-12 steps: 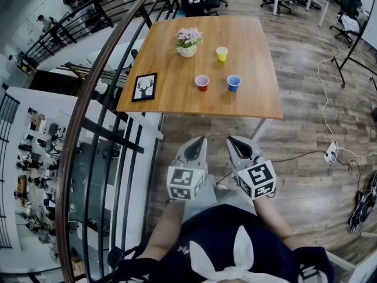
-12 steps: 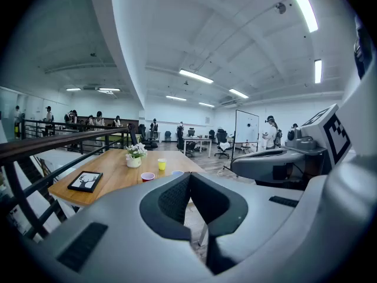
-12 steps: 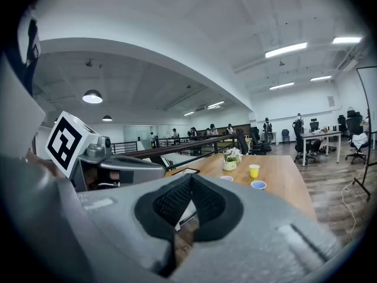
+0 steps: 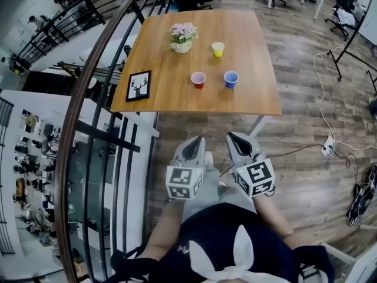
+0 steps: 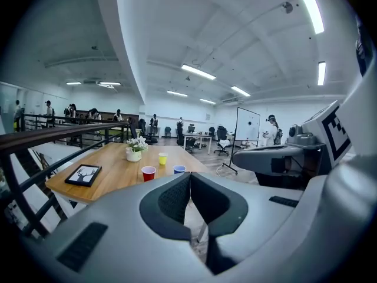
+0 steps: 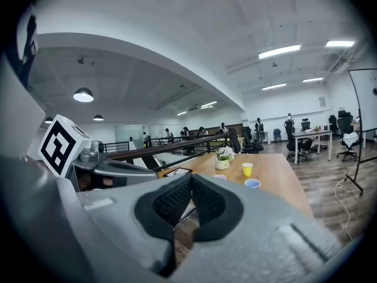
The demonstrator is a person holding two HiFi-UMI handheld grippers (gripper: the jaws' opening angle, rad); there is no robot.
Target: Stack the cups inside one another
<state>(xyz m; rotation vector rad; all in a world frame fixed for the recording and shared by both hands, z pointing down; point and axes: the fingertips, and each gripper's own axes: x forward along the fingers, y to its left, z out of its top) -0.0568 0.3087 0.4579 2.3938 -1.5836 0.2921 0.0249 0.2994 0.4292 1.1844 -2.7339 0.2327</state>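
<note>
Left gripper (image 4: pixel 198 142): clenched, nothing held
Right gripper (image 4: pixel 234 139): clenched, nothing held
Red cup (image 4: pixel 198 79), blue cup (image 4: pixel 231 78), yellow cup (image 4: pixel 218 49): set apart on table (image 4: pixel 259 99)

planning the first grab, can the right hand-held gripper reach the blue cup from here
Probably not yet: the right hand-held gripper is over the floor, short of the table where the blue cup stands. Nothing blocks the way.

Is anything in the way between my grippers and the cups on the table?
Nothing visible. Only floor and table separate the left gripper and right gripper from the red cup and blue cup; the yellow cup stands farther back.
</note>
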